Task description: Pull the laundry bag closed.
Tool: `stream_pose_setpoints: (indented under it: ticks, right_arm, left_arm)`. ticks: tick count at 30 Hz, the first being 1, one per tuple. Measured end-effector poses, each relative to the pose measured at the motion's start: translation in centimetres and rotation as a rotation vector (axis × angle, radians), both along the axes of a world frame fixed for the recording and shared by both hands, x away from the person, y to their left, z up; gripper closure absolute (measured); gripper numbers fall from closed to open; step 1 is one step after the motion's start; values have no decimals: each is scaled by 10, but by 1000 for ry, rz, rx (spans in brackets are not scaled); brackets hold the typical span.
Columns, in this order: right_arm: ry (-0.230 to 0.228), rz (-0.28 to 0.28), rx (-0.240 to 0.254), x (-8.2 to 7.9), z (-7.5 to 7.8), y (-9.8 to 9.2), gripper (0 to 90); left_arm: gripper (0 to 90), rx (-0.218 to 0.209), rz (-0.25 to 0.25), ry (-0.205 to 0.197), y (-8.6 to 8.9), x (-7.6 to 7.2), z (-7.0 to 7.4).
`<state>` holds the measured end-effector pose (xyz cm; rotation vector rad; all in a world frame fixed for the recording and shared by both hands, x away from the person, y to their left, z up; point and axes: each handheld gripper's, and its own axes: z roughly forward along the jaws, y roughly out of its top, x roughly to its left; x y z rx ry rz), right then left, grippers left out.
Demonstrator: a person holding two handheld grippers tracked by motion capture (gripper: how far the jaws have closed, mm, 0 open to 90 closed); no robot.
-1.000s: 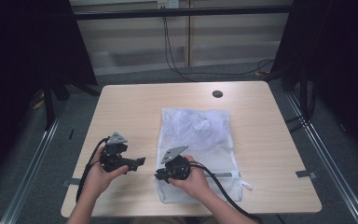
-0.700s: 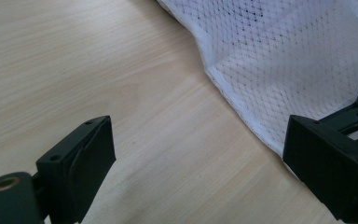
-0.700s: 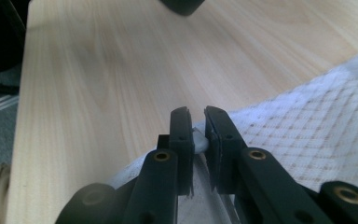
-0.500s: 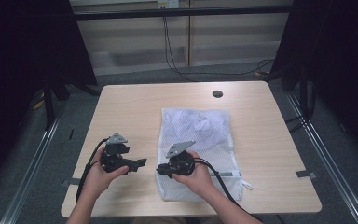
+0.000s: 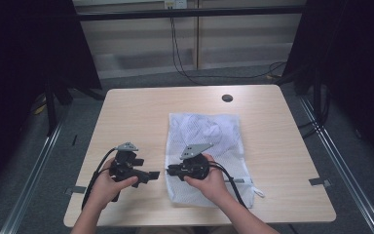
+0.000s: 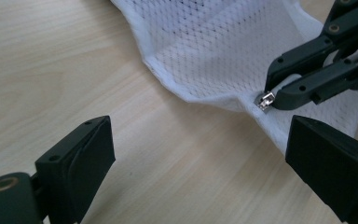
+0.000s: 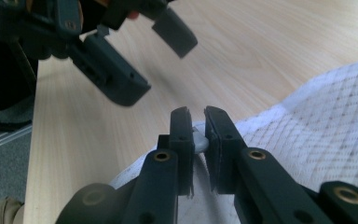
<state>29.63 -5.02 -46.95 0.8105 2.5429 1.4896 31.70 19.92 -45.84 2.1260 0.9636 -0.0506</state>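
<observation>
Since a second ago the right hand has shifted a little toward the left edge of the bag and lifted slightly, drawing the bag's near left edge up with it; the left hand has kept its place.

At the left of the high view, the left gripper (image 5: 152,174) is held low over the bare table (image 5: 141,114), pointing toward the bag. Its jaws stand wide apart with nothing between them, as the left gripper view shows, where wood grain lies between the two black pads.

Just to its right lies the white mesh bag (image 5: 214,141), a flat, roughly rectangular laundry-type pouch of fine netting with a solid white hem, spread on the right half of the table's middle, its long side running away from the person. Something pale and bunched shows faintly through the net near the far end. Its near left edge is raised into a small fold (image 6: 214,100).

The right gripper (image 5: 169,170) rests over the bag's near left part, its jaws narrowed onto the small metal zipper pull (image 6: 265,100) at that hem. In the right gripper view the pull (image 7: 199,140) sits pinched between the two pads.
</observation>
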Motion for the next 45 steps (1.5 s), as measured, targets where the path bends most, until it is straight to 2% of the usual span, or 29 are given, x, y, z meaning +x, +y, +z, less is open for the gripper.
stream_pose_setpoints:
  ticks: [3, 4, 9, 13, 14, 16, 22, 24, 25, 31, 37, 38, 41, 44, 45]
  right_arm:
    - [-5, -5, 1, 0, 1, -1, 815]
    - [-10, -10, 9, 0, 2, -2, 815]
    - [-18, -8, 21, -1, 3, -3, 815]
    - [-26, -14, 25, -1, 5, -4, 815]
    - [-30, -14, 30, -1, 5, -5, 814]
    - [-30, -15, 33, -1, 6, -5, 815]
    - [-38, -17, 43, -2, 7, -6, 815]
    - [-37, -18, 45, -2, 8, -6, 814]
    - [-39, -16, 45, -3, 8, -7, 815]
    - [-37, -13, 45, -3, 8, -6, 815]
    - [-33, -17, 57, -2, 8, -7, 815]
    - [-32, -17, 59, -2, 8, -7, 815]
    - [-32, -19, 61, -2, 8, -7, 815]
    - [-27, -20, 70, -1, 9, -7, 815]
    - [-26, -19, 71, -1, 8, -7, 814]
  left_arm:
    - [68, 0, -13, 19, -2, 0, -1]
    - [68, -13, -17, 35, -5, -1, -1]
    - [65, -44, -42, 55, -13, -4, -2]
    - [56, -31, -66, 70, -19, -5, -4]
    - [58, -32, -91, 77, -22, -6, -5]
    - [63, -27, -92, 83, -24, -6, -6]
    - [137, -32, -109, 103, -33, -6, -9]
    - [236, -40, -117, 111, -35, -5, -9]
    - [261, -59, -115, 108, -37, -5, -10]
    - [346, -94, -114, 101, -41, -4, -8]
    - [416, -88, -125, 101, -43, -4, -8]
    - [431, -92, -111, 99, -43, -4, -7]
    - [467, -96, -113, 94, -41, -2, -5]
    - [544, -94, -111, 91, -42, -3, -5]
    - [561, -87, -127, 85, -42, -3, -5]
